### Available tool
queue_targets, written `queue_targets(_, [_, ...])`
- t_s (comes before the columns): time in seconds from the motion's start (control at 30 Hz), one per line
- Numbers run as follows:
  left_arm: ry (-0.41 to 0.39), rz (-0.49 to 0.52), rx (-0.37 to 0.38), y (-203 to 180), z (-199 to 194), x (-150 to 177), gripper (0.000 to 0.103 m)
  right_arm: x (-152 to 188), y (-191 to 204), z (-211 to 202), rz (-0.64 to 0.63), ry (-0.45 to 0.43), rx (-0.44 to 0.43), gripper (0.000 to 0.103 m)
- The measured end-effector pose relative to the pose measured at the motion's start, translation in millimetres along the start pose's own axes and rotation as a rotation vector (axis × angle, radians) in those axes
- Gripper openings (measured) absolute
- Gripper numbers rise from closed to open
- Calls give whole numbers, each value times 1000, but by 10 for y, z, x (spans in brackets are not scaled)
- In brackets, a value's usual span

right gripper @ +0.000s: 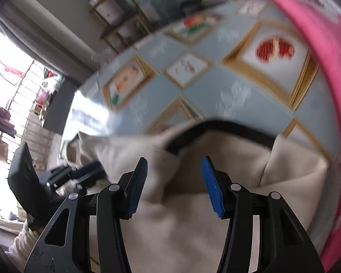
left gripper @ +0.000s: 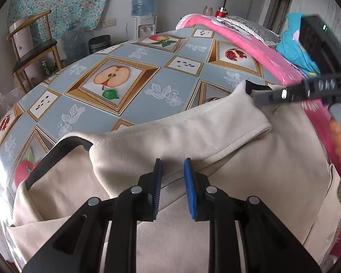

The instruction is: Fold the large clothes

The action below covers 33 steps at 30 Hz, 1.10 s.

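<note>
Fruit-print tablecloth point(left gripper: 147, 77), cream garment point(left gripper: 193, 141), pink blanket point(left gripper: 250, 43) beside, left tongs point(left gripper: 172, 188) narrow and empty, right tongs point(right gripper: 174, 186) wide.

One cream garment point(left gripper: 193, 136) with black trim lies on one desk point(left gripper: 134, 84) covered in a fruit-print cloth. Two tongs are in view: the left tongs point(left gripper: 173, 182) and the right tongs point(right gripper: 174, 184). One pink blanket point(left gripper: 250, 38) runs along the desk's far edge. Behind stand one wooden chair point(left gripper: 34, 45), one water dispenser point(left gripper: 144, 26) carrying one blue bottle point(left gripper: 143, 1), and one dark bin point(left gripper: 100, 43).
</note>
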<state>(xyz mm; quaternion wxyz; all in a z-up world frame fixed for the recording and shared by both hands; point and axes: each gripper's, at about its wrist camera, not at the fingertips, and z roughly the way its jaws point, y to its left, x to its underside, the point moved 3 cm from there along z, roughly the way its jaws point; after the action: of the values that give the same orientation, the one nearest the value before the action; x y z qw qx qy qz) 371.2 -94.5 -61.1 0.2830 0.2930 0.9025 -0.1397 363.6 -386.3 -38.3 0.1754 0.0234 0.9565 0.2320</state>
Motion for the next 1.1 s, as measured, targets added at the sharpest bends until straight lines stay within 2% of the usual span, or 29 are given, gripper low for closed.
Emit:
queue_targets(0.07, [-3, -3, -1, -1, -2, 2, 20, 50, 19, 119, -6, 30, -4, 49])
queue_targets(0.1, [-4, -3, -2, -1, -1, 3, 20, 46, 32, 122, -19, 18, 6, 47])
queue_targets(0.13, [-5, -3, -2, -1, -2, 4, 20, 40, 61, 128, -37, 12, 1, 30])
queue_targets(0.17, [-6, -2, -3, -1, -3, 6, 20, 39, 81, 142, -37, 12, -15, 17])
queue_targets(0.27, [-9, 2, -12, -17, -5, 1, 20, -55, 165, 116, -121, -36, 85, 11])
queue_targets(0.37, [-16, 3, -20, -43, 5, -18, 20, -80, 291, 221, -217, -62, 209, 11])
queue_targets(0.43, [-20, 8, -33, -65, 10, -22, 20, -42, 264, 257, -243, -61, 232, 12])
queue_targets(0.6, [-12, 31, -28, -66, 0, 9, 20, 97, 100, 156, -182, -33, 158, 14])
queue_targets(0.63, [-12, 39, -31, -72, 0, 12, 20, 115, 85, 130, -165, -33, 161, 19])
queue_targets(0.67, [-13, 43, -33, -76, 2, 13, 20, 116, 95, 103, -157, -41, 183, 32])
queue_targets(0.73, [-13, 43, -33, -77, 4, 10, 20, 116, 90, -101, -158, -104, 268, 41])
queue_targets(0.77, [-14, 41, -31, -73, 5, 10, 20, 96, 97, -233, -149, -146, 295, 42])
queue_targets(0.87, [-17, 36, -26, -66, 9, 12, 20, 27, 208, -401, -116, -217, 252, 44])
queue_targets(0.93, [-16, 38, -28, -64, 10, 13, 20, -3, 400, -341, -157, -237, 209, 44])
queue_targets(1.1, [-19, 24, -26, -48, 9, 18, 20, 53, 911, 184, -303, -187, 156, 44])
